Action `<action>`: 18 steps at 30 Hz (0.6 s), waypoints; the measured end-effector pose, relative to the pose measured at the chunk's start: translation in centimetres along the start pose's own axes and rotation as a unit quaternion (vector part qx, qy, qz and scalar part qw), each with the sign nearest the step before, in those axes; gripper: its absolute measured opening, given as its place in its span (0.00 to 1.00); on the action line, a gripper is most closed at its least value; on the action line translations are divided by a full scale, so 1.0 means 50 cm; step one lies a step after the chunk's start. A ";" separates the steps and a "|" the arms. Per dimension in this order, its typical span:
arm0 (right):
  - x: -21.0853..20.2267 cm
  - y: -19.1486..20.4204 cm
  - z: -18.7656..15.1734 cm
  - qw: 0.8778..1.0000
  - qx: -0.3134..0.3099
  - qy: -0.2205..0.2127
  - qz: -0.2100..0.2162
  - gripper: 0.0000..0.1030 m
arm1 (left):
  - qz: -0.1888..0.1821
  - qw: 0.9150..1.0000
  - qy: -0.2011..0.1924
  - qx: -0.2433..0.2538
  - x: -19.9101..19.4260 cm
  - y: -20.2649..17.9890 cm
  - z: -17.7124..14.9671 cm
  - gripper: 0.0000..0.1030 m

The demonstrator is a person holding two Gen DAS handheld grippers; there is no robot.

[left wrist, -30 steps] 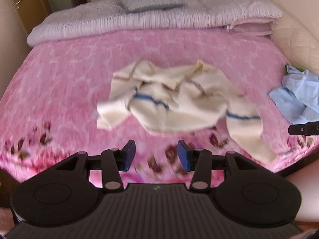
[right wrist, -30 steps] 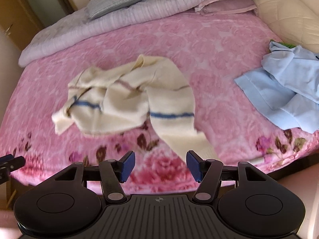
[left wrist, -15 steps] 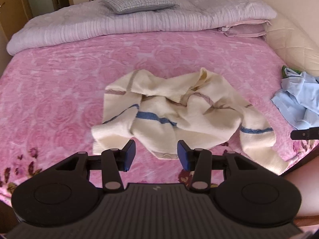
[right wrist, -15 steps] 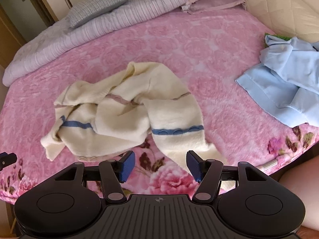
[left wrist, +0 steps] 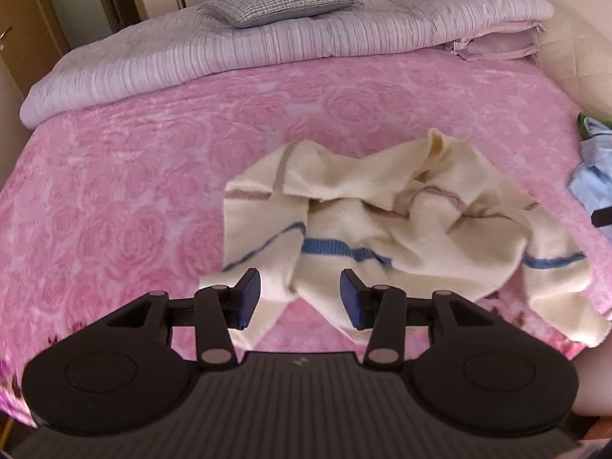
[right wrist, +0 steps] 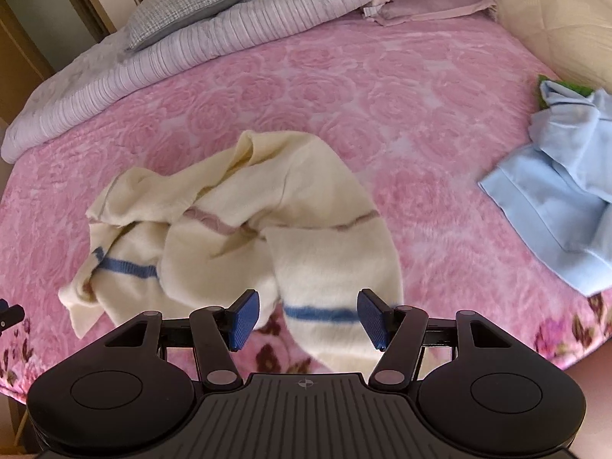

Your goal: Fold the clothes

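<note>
A crumpled cream sweater (left wrist: pixel 382 222) (right wrist: pixel 267 222) with blue and tan stripes lies on the pink rose-patterned bedspread (left wrist: pixel 134 176) (right wrist: pixel 401 122), near its front edge. My left gripper (left wrist: pixel 300 300) hovers open above the sweater's near left sleeve end, its blue pads apart with nothing pressed between them. My right gripper (right wrist: pixel 308 319) is also open, poised over the right sleeve where a blue stripe crosses it. Neither gripper touches the fabric as far as I can tell.
A light blue garment (right wrist: pixel 558 199) (left wrist: pixel 594 176) lies at the bed's right edge with something green behind it. A folded lilac quilt (left wrist: pixel 229 49) (right wrist: pixel 191 42) and a checked pillow (left wrist: pixel 275 0) sit at the back. A padded cream headboard (right wrist: pixel 554 11) rises on the right.
Both grippers have moved forward and down toward the sweater, which now looks larger and sits between their fingers. Their openings are unchanged.
</note>
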State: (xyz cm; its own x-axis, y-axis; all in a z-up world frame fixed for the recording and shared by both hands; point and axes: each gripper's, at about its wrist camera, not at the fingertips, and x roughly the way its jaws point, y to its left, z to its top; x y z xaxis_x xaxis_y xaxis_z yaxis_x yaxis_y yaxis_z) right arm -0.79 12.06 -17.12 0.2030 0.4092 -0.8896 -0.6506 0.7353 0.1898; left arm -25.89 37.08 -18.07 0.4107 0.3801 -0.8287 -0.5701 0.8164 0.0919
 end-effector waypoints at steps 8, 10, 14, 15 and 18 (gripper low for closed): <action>0.085 -0.050 0.081 1.000 -0.022 0.016 0.009 0.59 | 0.021 0.999 0.022 0.022 0.103 -0.013 0.022 0.41; 0.103 -0.069 0.088 1.000 -0.023 0.020 0.006 0.59 | 0.026 0.999 0.039 0.001 0.119 -0.004 0.005 0.41; 0.136 -0.094 0.080 0.999 -0.018 0.044 0.010 0.59 | 0.038 0.996 0.076 -0.029 0.140 0.009 -0.045 0.41; 0.142 -0.092 0.074 0.999 -0.019 0.046 0.017 0.59 | 0.043 0.995 0.083 -0.034 0.143 0.014 -0.060 0.41; 0.157 -0.076 0.061 0.997 -0.022 0.052 0.044 0.59 | 0.058 0.992 0.101 -0.057 0.154 0.036 -0.109 0.41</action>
State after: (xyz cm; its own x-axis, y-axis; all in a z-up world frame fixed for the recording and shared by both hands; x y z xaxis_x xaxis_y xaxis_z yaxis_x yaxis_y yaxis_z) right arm 5.51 14.14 -23.58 0.0681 0.4117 -0.9088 -0.6950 0.6731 0.2528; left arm -27.62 39.11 -27.28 0.1936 0.3646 -0.9108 -0.6861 0.7139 0.1400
